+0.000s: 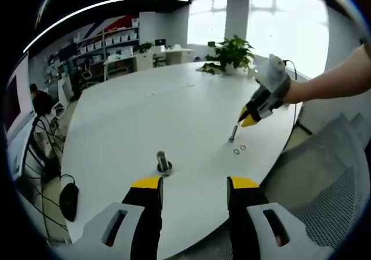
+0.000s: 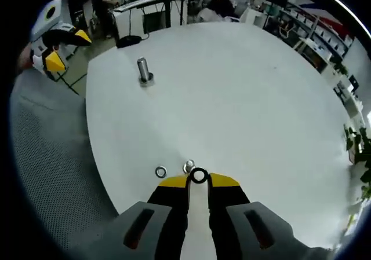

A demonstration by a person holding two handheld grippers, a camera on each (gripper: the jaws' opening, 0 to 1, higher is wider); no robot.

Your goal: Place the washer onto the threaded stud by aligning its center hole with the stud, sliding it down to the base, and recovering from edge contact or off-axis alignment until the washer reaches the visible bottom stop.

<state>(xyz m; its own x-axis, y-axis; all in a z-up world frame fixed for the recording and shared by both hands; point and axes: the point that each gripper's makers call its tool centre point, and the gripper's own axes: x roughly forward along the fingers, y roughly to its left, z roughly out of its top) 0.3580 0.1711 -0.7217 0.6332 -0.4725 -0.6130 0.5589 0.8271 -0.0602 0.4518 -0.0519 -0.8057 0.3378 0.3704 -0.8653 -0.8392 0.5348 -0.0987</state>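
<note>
Most of the white table is bare and wide open — loads of room to come in from any side. The only upright thing is the stud, standing alone near the edge. Two loose washers lie flat by the near rim. A mesh chair crowds that edge, and a plant sits at the far end.

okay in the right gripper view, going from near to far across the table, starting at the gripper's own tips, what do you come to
right gripper tips pinching a washer → two loose washers lying on the white table just beyond → threaded stud standing upright → black mouse at the far edge.
</note>
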